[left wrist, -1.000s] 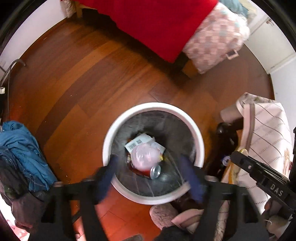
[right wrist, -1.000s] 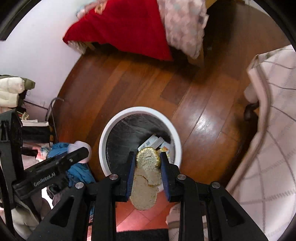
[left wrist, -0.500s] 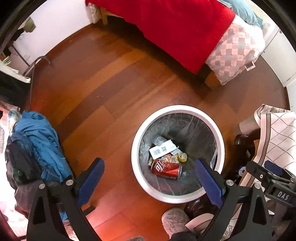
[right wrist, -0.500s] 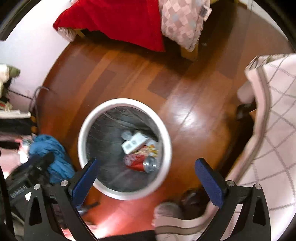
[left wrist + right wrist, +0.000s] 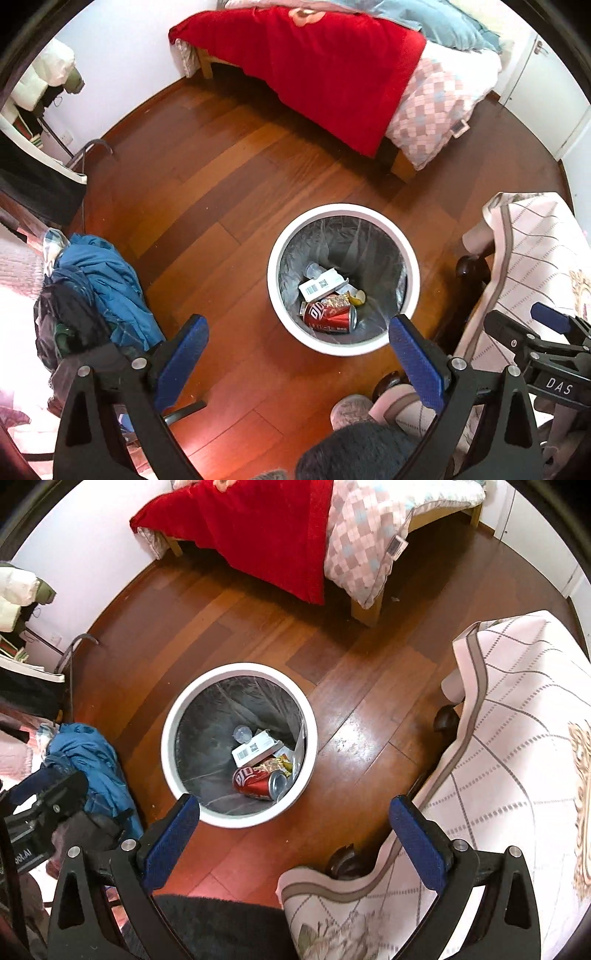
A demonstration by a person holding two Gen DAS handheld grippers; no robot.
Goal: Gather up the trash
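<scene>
My left tongs (image 5: 297,360) stand wide, blue pads (image 5: 181,363) apart, nothing between them. My right tongs (image 5: 293,840) stand equally wide, empty.

Both hang above the floor (image 5: 207,192), looking down. White round bin (image 5: 343,278) with dark liner sits centre-right in the left view; centre-left in the right view (image 5: 239,744).

Bin contents, lying at the bottom:
- red can (image 5: 330,317) on its side, nearest the lower rim; also seen in the right view (image 5: 260,782)
- white box with barcode label (image 5: 320,285), just above the can
- printed snack wrapper (image 5: 272,765) between box and can
- clear plastic piece (image 5: 242,734) at the top of the pile

Surroundings: blue clothing heap (image 5: 99,284) on the floor at lower left. Bed with red blanket (image 5: 325,62) across the upper frame. Quilted cream cover (image 5: 517,760) fills the right side of the right view.
</scene>
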